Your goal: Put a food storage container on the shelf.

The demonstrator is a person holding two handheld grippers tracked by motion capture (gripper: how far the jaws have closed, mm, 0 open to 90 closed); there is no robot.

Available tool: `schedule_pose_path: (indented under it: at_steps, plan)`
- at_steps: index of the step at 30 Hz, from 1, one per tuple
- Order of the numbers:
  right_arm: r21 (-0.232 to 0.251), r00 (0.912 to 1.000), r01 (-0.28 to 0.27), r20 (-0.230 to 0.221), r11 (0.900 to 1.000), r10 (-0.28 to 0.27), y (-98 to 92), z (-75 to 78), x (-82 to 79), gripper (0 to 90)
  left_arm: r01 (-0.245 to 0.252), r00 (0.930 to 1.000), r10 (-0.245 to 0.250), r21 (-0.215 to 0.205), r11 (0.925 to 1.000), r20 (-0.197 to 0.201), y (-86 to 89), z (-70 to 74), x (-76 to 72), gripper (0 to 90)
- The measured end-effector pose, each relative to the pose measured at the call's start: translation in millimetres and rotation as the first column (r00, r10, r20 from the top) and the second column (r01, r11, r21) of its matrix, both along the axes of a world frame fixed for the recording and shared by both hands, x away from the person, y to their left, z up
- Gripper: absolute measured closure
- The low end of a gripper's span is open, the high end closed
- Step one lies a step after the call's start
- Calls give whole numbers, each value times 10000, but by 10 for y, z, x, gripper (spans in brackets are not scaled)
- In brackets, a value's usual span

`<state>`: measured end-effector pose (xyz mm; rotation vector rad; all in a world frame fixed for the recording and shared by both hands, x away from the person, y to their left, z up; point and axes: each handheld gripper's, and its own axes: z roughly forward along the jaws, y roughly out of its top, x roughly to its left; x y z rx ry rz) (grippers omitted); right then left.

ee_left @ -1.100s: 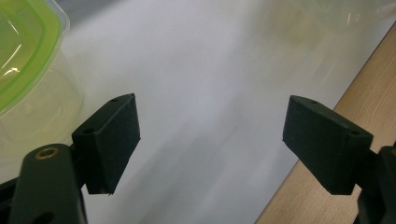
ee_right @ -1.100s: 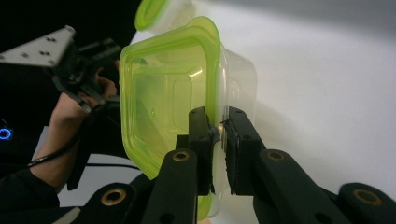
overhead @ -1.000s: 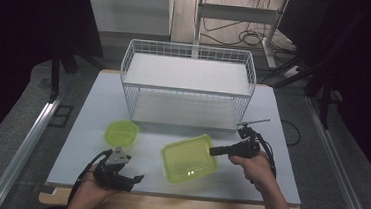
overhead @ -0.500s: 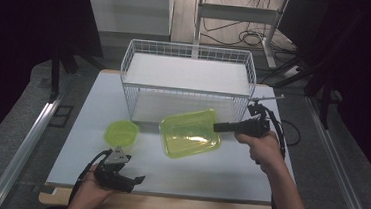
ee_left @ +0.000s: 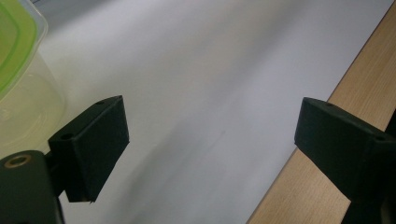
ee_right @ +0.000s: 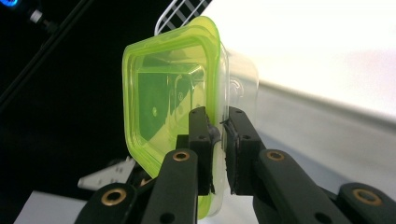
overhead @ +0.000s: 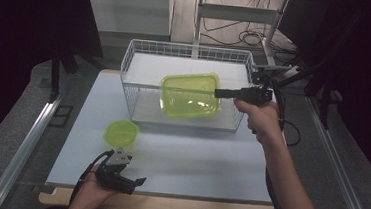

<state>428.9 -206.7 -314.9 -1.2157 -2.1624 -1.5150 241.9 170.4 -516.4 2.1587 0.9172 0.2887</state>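
Two grippers are working at one white-topped table (overhead: 194,160). Nearest the person, the left gripper (overhead: 139,182) is lying low by the wooden front edge, gripping nothing; its jaws have just been opening and are standing wide over bare tabletop in the left gripper view. One small round container (overhead: 120,132) with a green lid is sitting just beyond it, near the left side of the table; in the left gripper view it is cut off at the frame's upper left corner, so its full outline is not readable there.

Farther out, the right gripper (overhead: 218,92) is pinching one rectangular green-lidded container (overhead: 190,95) by its rim at one short end, jaws clamped tight on the lid edge and clear wall, as the right gripper view (ee_right: 217,135) is showing. The container (ee_right: 173,107) is hanging in the air over the front wall of one white wire basket (overhead: 142,48), tilted with its green lid facing the high camera. Its long axis is running roughly left to right across the table, in line with the gripper.

The clear body behind the lid is hard to make out from above. The basket's far side is partly washed out by glare.
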Motion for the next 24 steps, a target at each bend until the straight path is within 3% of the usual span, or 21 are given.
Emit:
schedule_pose_path:
  at_steps: [16, 24]
  plan:
    - [231, 9909, 1347, -98, 9906, -1345, 154, 121, 461, 822, 73, 10000, -73, 29, 10000, -25, -9, -9, -2, 98]
    - [-147, 9824, 1864, -98, 9824, -1865, 195, 88, 601, 813, 97, 9999, -97, 55, 9999, -32, -8, -10, -2, 98]
